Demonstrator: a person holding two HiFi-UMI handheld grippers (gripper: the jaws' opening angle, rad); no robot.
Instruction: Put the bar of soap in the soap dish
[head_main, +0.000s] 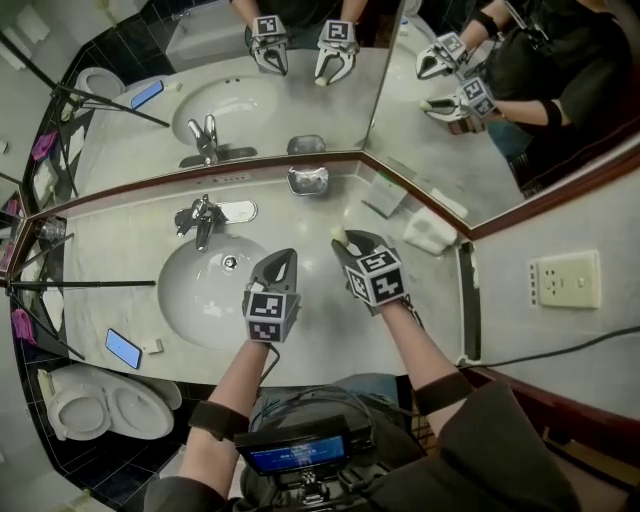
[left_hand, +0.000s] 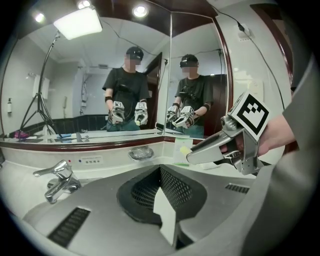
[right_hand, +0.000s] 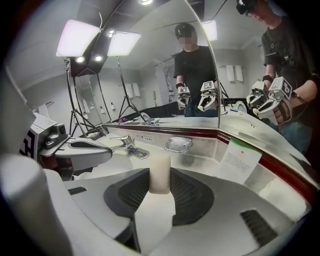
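At centre-left of the head view, we are holding the left gripper (head_main: 284, 260) over the right rim of the sink basin (head_main: 190, 300), its jaws pressed together on nothing. Above it, by the mirror, the soap dish (head_main: 307, 181) is sitting. Just right, our right gripper (head_main: 346, 240) is clamping the bar of soap (right_hand: 160, 173) upright between its pads, apart from the dish.

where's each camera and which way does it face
Head view: on the person's head, looking steeply down at the counter; both forearms show.
Left gripper view: on the left gripper, faces the mirror; its shut jaws show.
Right gripper view: on the right gripper, faces the soap dish; its jaws grip the soap.
Shared: the soap dish.
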